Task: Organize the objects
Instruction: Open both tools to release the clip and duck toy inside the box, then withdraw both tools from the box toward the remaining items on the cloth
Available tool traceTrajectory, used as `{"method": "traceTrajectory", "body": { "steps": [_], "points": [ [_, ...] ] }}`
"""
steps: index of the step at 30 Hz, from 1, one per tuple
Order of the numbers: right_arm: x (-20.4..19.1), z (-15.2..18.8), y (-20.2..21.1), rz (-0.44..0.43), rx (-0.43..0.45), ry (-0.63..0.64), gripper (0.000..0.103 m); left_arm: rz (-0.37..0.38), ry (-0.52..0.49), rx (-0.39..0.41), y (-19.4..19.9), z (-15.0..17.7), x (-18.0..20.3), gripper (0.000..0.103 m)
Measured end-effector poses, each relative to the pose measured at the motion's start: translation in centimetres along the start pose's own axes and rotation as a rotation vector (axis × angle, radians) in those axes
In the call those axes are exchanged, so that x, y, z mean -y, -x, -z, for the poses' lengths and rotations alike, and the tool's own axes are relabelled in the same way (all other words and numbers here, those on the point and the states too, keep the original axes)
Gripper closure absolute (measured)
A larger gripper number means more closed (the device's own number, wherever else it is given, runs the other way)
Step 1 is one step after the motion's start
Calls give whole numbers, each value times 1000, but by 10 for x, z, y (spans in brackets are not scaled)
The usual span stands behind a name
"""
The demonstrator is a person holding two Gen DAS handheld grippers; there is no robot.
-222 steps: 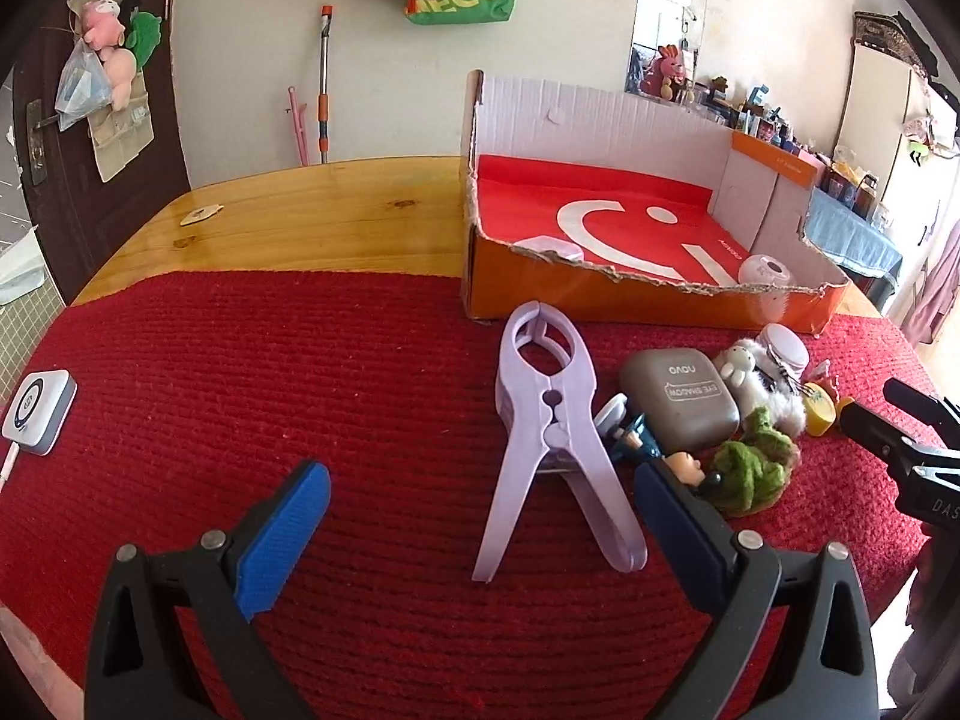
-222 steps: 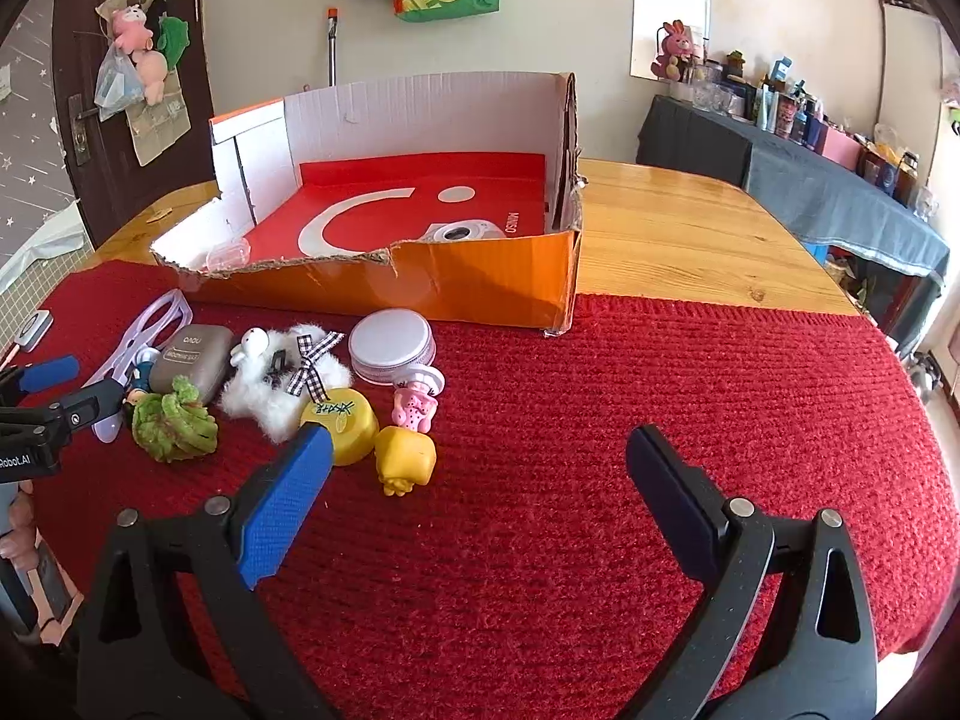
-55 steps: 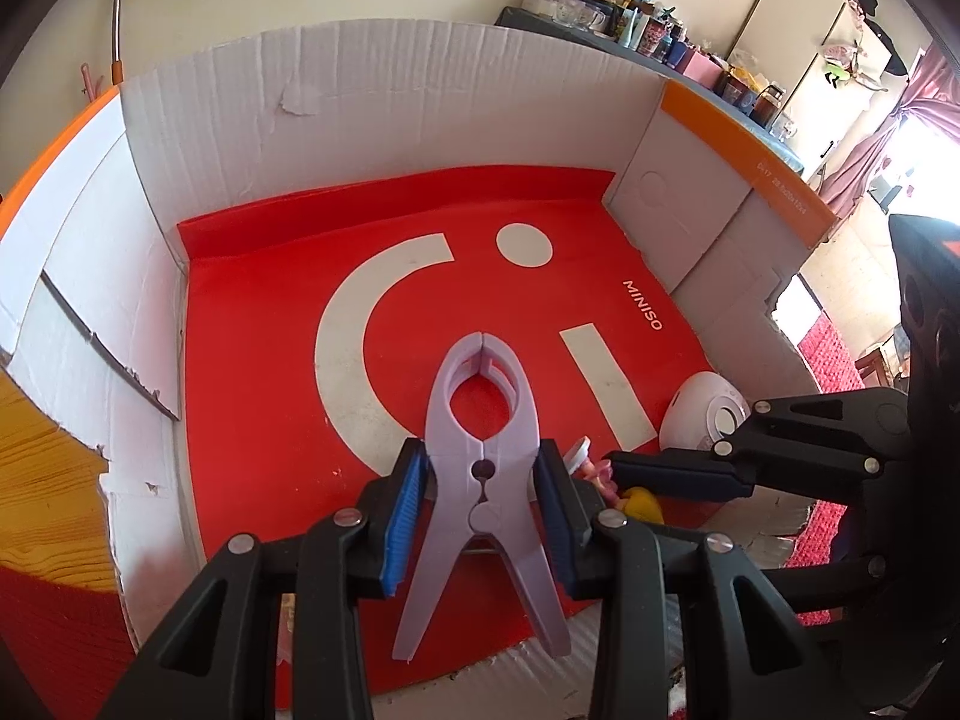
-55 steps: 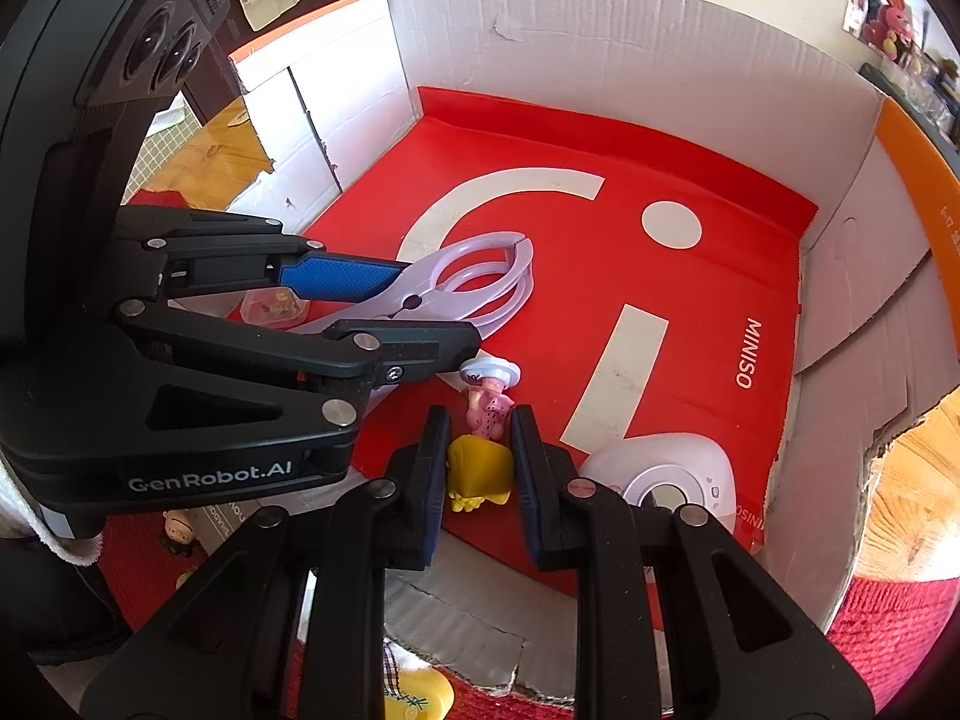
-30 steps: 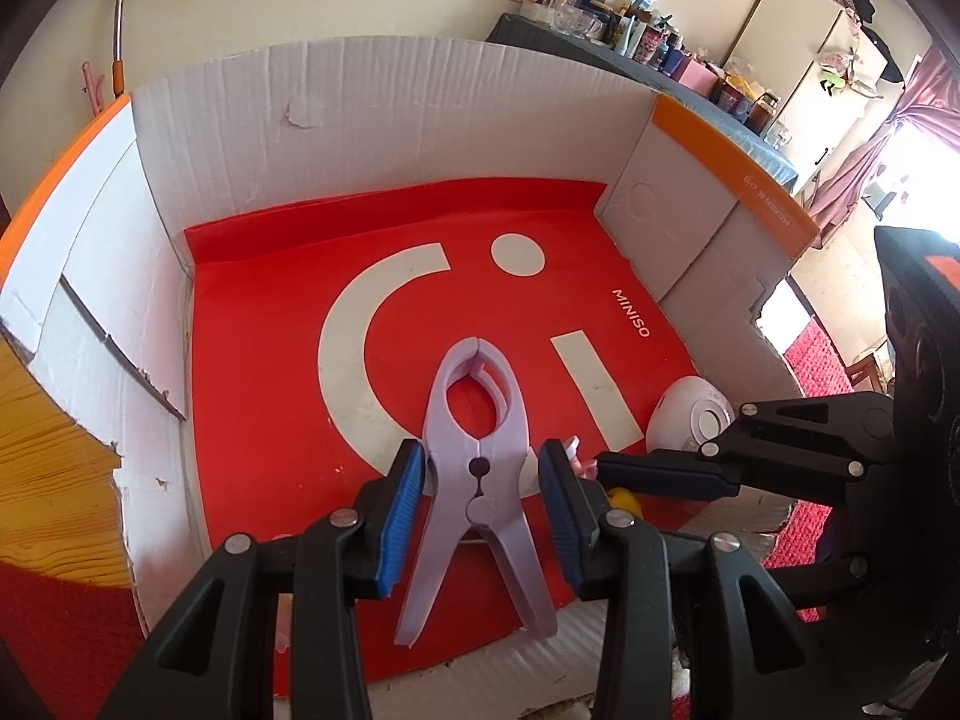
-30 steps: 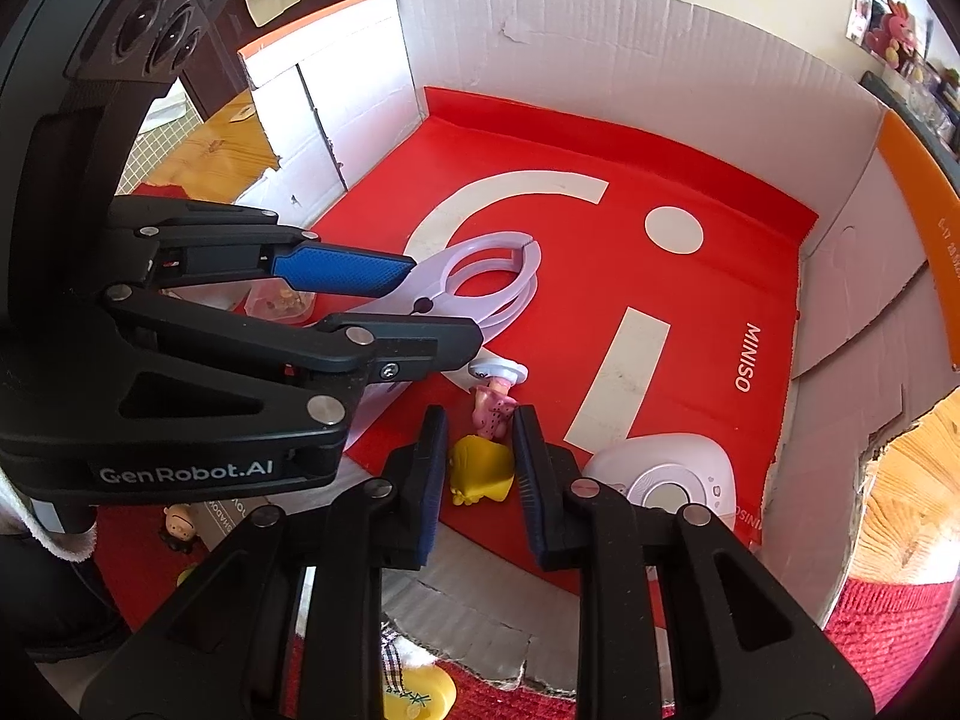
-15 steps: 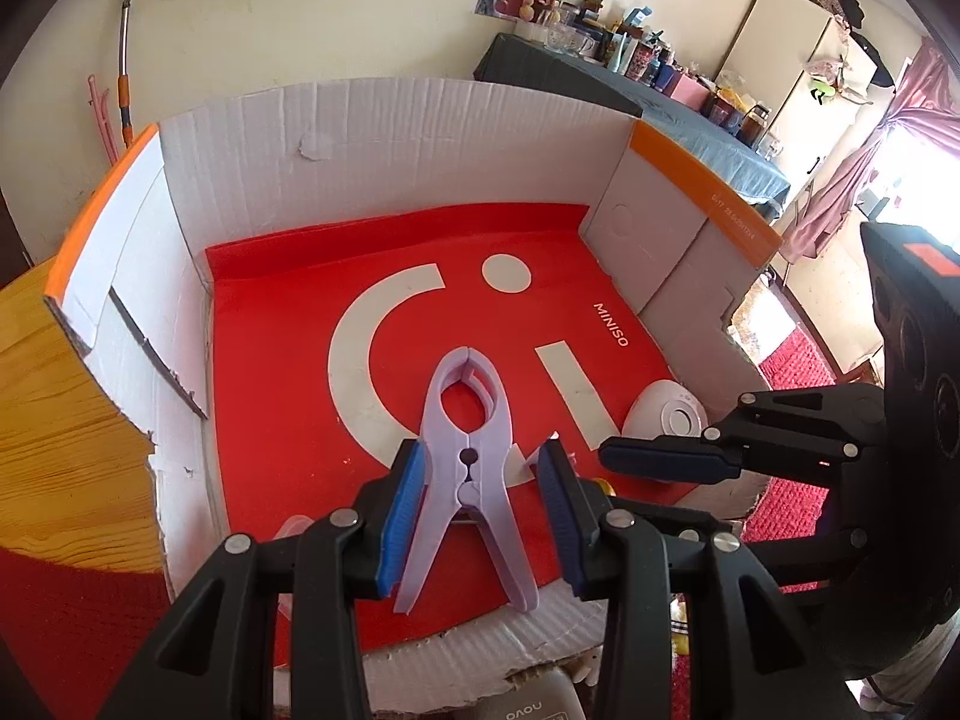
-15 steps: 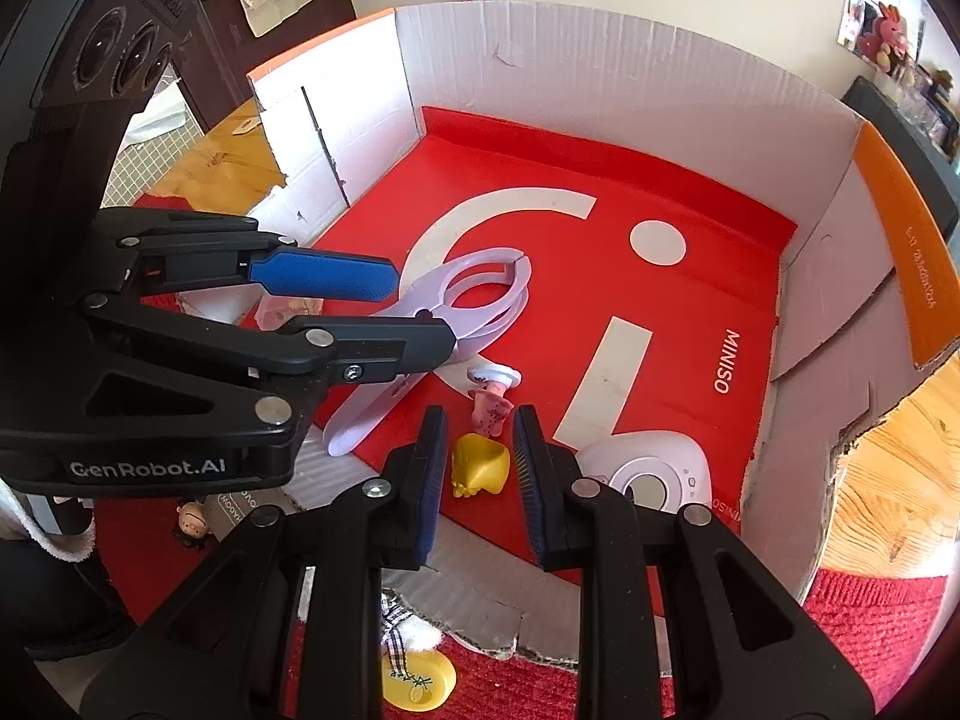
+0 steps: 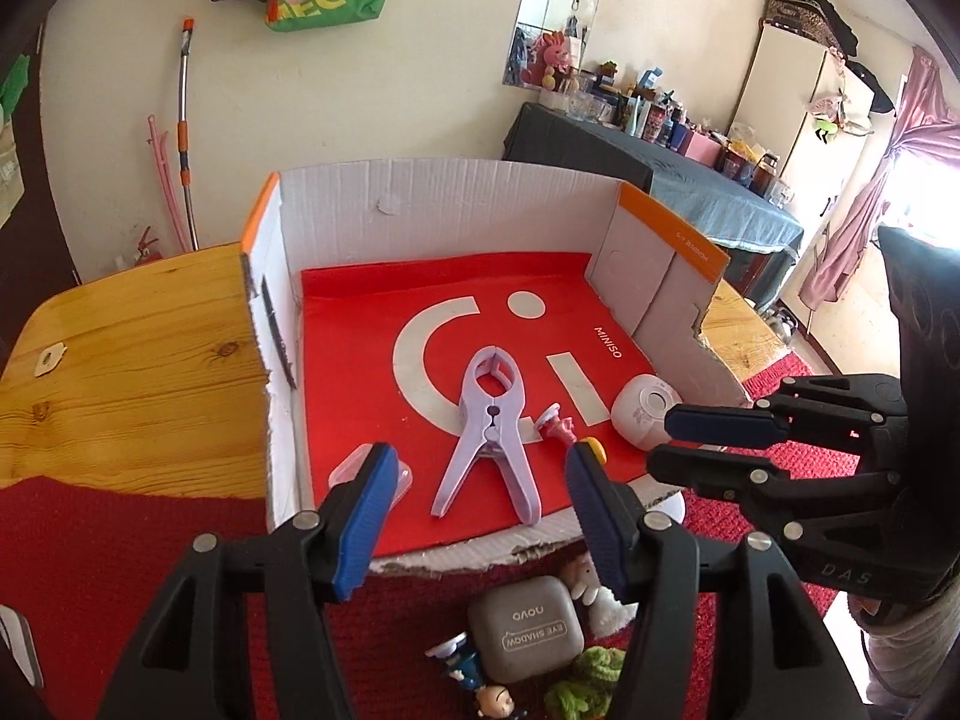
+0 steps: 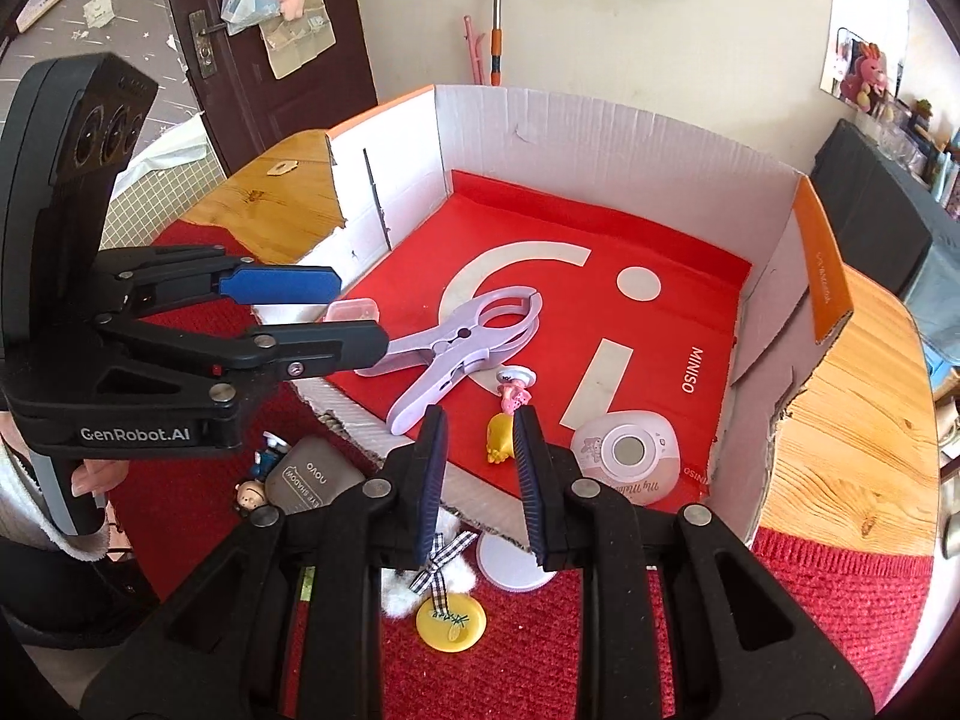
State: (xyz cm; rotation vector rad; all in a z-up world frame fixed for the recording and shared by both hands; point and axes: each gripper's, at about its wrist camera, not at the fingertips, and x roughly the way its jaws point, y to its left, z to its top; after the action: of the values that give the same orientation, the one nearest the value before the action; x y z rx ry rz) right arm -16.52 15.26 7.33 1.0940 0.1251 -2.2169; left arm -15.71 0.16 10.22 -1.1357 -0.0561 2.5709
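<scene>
A lilac plastic clamp [image 9: 491, 426] lies flat on the red floor of the open cardboard box [image 9: 456, 204]; it also shows in the right wrist view [image 10: 462, 342]. My left gripper [image 9: 477, 510] is open and empty, above the box's torn front edge. A yellow toy [image 10: 499, 445] and a small pink figure [image 10: 515, 390] lie in the box beside a white round device [image 10: 627, 456]. My right gripper [image 10: 477, 483] is open a little and empty, just in front of the yellow toy.
On the red cloth in front of the box lie a grey eyeshadow case [image 9: 525, 627], small figurines [image 9: 474, 669], a green plush [image 9: 585, 681], a white fluffy toy [image 10: 420, 576], a yellow disc [image 10: 450, 624] and a white lid [image 10: 513, 561]. A clear small container [image 10: 353, 309] sits in the box corner.
Both grippers let go of their objects and drew back from the box. The clamp and the yellow toy now lie on the box floor. The left jaws have opened wider.
</scene>
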Motion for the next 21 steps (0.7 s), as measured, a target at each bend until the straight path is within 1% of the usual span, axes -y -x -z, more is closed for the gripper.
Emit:
{"method": "traceTrajectory", "body": {
  "steps": [4, 7, 8, 9, 11, 17, 19, 20, 21],
  "points": [
    [-7, 10, 11, 11, 37, -7, 81, 1, 23, 28, 16, 16, -3, 42],
    [-10, 17, 18, 0, 59, -27, 81, -17, 27, 51, 26, 26, -3, 42],
    [-11, 20, 21, 2, 69, -36, 81, -25, 28, 59, 29, 29, -3, 40],
    [-12, 23, 24, 5, 78, -42, 81, -26, 28, 66, 32, 32, -2, 37],
    [-14, 27, 27, 0, 91, -50, 81, -26, 34, 81, 38, 38, -2, 35],
    [-22, 40, 31, 5, 119, -66, 80, -29, 45, 88, 43, 55, -1, 35],
    [-25, 45, 31, -1, 125, -72, 74, -31, 45, 86, 42, 61, 0, 35],
    [-25, 47, 31, -1, 132, -75, 65, -34, 45, 85, 42, 64, 1, 34],
    [-27, 50, 32, 6, 144, -74, 47, -37, 45, 84, 41, 67, 1, 32]
  ]
}}
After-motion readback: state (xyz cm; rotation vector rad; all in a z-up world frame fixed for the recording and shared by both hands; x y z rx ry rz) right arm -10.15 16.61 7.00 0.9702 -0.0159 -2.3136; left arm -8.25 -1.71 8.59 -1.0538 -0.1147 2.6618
